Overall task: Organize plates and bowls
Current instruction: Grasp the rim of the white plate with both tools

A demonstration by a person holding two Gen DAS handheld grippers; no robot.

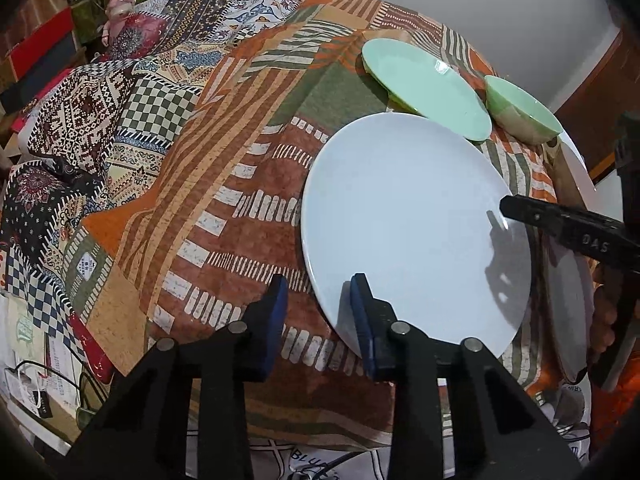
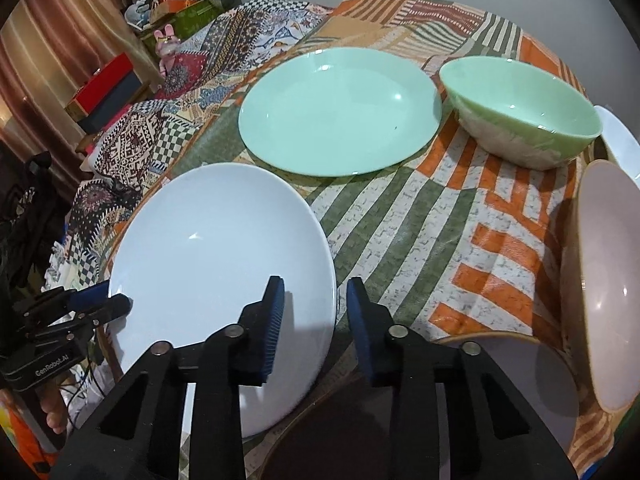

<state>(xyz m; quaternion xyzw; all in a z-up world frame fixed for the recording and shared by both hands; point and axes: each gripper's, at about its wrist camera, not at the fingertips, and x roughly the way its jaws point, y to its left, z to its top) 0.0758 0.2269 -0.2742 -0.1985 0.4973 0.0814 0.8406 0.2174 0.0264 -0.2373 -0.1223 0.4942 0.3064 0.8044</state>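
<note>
Flanking the white plate (image 2: 216, 264): green plate (image 2: 340, 112), green bowl (image 2: 520, 116).

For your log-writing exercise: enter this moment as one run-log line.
left tool: straddles white plate rim | right tool: straddles opposite rim | grip: unclear | green plate, green bowl: untouched

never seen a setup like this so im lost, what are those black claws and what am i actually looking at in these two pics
No robot here: a person holds a two-finger tool in each hand, and a fisheye camera on each looks along its fingers. One picture is from the left gripper, the other from the right gripper. On the patterned cloth lie a white plate, a green plate, a green bowl and a pale bowl. Each gripper straddles an opposite rim of the white plate; whether they pinch it, I cannot tell.
</note>
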